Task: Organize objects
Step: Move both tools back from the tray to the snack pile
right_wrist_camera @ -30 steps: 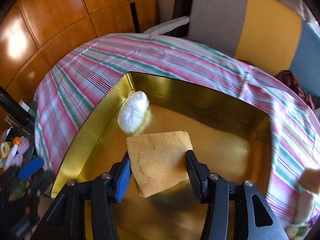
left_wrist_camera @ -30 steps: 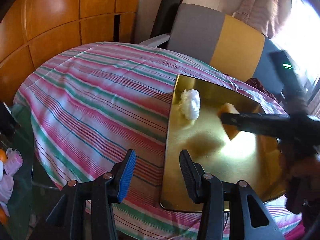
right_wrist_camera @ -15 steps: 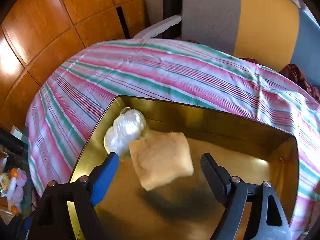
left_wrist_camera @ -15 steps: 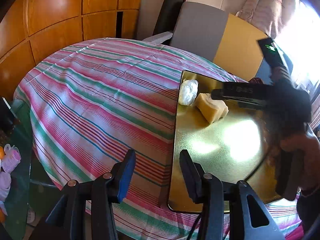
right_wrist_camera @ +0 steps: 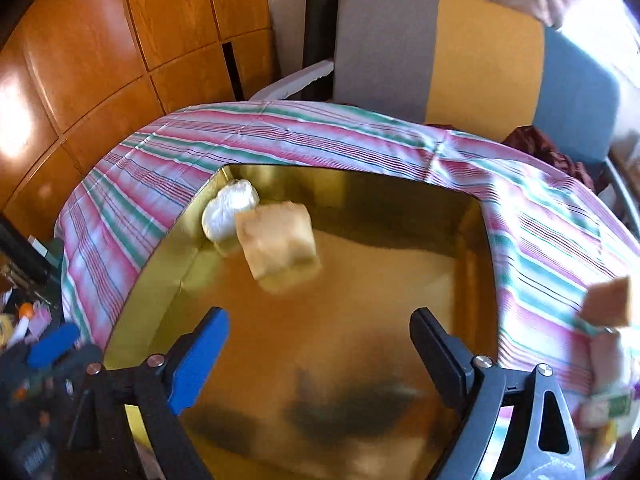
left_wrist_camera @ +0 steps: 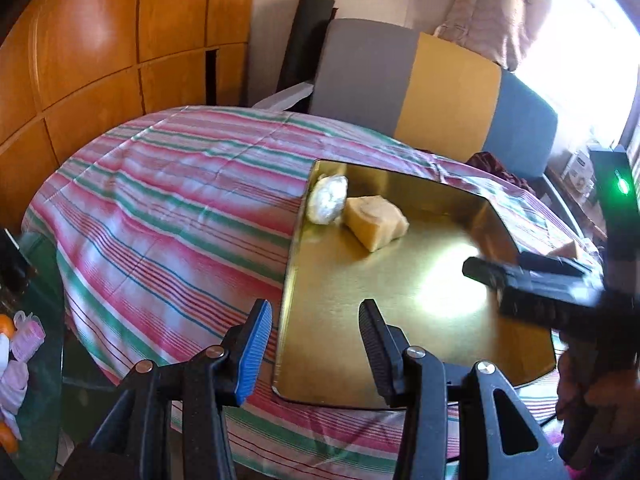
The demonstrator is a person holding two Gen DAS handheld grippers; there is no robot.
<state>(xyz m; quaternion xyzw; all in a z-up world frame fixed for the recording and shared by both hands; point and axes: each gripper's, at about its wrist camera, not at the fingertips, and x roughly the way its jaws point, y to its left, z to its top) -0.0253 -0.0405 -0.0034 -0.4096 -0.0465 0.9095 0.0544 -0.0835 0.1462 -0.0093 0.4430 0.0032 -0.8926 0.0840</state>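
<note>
I've let go of the sponge (right_wrist_camera: 278, 246), now resting beside the white bundle (right_wrist_camera: 228, 216) in the gold tray (right_wrist_camera: 476, 264); my right gripper (right_wrist_camera: 320, 344) and left gripper (left_wrist_camera: 316, 344) both gape empty.

No legible text, labels, brands or numbers in either view. The only printed item is a small green-and-white pack (right_wrist_camera: 618, 404) at the right edge of the right wrist view, and it's too blurred to read. A white box (left_wrist_camera: 580, 168) on the shelf at far right of the left wrist view has markings too small to make out. The green light (left_wrist_camera: 622, 187) on the dark unit beside it is just a glow, not a character.
</note>
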